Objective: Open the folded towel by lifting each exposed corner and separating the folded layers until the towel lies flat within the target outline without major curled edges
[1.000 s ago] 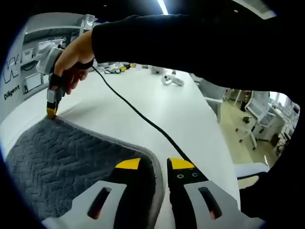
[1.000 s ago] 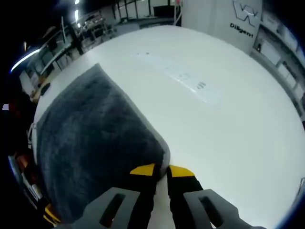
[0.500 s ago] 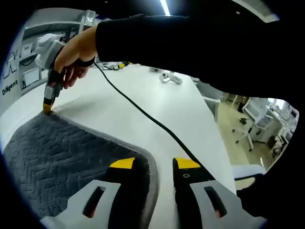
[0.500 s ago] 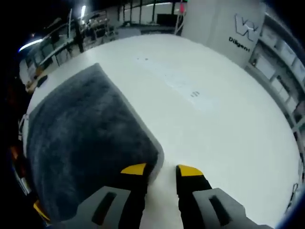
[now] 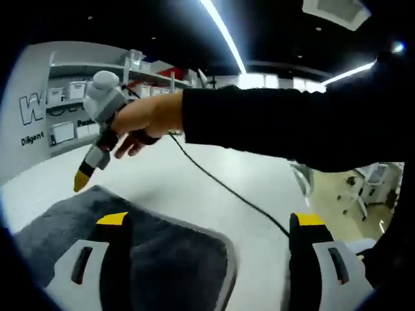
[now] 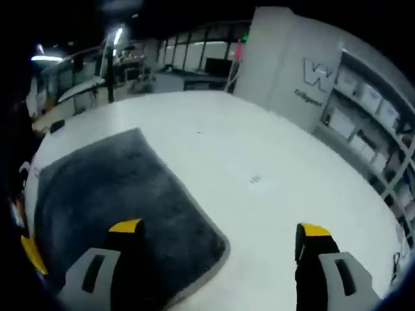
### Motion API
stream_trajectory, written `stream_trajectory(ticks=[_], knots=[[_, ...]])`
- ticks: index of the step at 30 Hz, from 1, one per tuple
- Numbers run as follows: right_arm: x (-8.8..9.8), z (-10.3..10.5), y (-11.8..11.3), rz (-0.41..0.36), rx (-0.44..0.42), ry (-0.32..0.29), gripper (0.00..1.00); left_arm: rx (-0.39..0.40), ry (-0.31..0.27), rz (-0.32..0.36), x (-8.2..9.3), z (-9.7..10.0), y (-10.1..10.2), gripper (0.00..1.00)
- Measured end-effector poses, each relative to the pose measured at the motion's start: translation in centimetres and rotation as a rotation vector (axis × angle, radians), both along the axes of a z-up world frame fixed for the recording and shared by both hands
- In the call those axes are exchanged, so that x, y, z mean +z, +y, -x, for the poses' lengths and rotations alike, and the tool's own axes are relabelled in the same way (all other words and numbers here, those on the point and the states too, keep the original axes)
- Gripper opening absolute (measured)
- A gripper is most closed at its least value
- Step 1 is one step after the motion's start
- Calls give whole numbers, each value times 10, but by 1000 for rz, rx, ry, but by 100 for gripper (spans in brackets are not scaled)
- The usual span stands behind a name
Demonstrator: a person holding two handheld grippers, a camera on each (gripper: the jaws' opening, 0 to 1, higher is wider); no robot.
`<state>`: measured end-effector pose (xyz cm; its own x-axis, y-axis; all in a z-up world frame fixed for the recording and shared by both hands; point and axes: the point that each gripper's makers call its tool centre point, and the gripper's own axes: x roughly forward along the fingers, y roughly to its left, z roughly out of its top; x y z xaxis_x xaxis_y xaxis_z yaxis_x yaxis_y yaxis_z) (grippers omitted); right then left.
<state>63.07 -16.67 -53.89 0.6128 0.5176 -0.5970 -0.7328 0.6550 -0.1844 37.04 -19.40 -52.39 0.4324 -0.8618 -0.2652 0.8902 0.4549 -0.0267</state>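
Observation:
A dark grey towel (image 5: 162,259) with a rounded corner lies spread on the white table (image 5: 162,175). My left gripper (image 5: 211,220) hangs open above that corner, jaws wide apart, holding nothing. A hand in a black sleeve holds my right gripper (image 5: 82,181) just above the towel's far corner. In the right gripper view the towel (image 6: 110,194) lies flat at the left, its near corner under the left jaw. My right gripper (image 6: 220,228) is wide open and holds nothing. A yellow tip of the left gripper (image 6: 29,254) peeks in at the left edge.
A black cable (image 5: 220,184) trails across the table from the right gripper. Wall shelves with bins (image 5: 65,103) stand behind, office chairs (image 5: 363,188) off the table's right side. A white pillar with a logo (image 6: 311,71) rises beyond the table. Small marks (image 6: 255,179) sit on the table.
Both grippers were nearly shut at the towel's edge and have opened wide, letting go of it. Both have lifted off the towel, which stays flat.

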Motion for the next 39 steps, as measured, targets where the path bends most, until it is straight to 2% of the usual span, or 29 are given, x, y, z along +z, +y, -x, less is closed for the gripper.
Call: stream_trajectory(ticks=[3, 6, 9, 11, 16, 20, 22, 23, 24, 26, 28, 30, 33, 36, 39], knots=[[5, 10, 4, -14, -21, -28, 99, 71, -39, 26, 17, -13, 23, 100], [12, 20, 6, -35, -52, -56, 99, 129, -69, 28, 25, -22, 46, 100], [24, 31, 8, -68, -69, -115, 99, 190, -70, -16, 22, -29, 76, 100], [35, 42, 13, -130, -82, -149, 99, 225, -68, -7, 23, -31, 96, 100], [55, 68, 14, -176, -100, -210, 99, 314, -89, -1, 30, -34, 146, 100], [67, 91, 14, -177, -100, -261, 99, 372, -98, 27, 41, -34, 182, 100], [78, 106, 15, -217, -97, -299, 99, 376, -137, 73, 52, -33, 194, 99], [81, 112, 15, -243, -106, -306, 99, 377, -131, 98, 54, -30, 199, 98], [82, 117, 14, -256, -109, -306, 99, 404, -109, 119, 55, -30, 207, 98], [82, 124, 7, -278, -117, -302, 99, 425, -120, 99, 55, -30, 222, 99], [82, 137, 2, -282, -131, -311, 99, 493, -161, 23, 53, -32, 246, 100], [79, 145, -5, -264, -150, -326, 100, 524, -185, -6, 54, -35, 263, 100], [74, 156, -15, -252, -170, -328, 100, 552, -188, -1, 55, -33, 285, 100], [67, 175, -26, -271, -202, -312, 100, 603, -174, 23, 53, -31, 311, 100], [61, 192, -34, -300, -238, -307, 100, 639, -157, 19, 46, -28, 325, 100]])
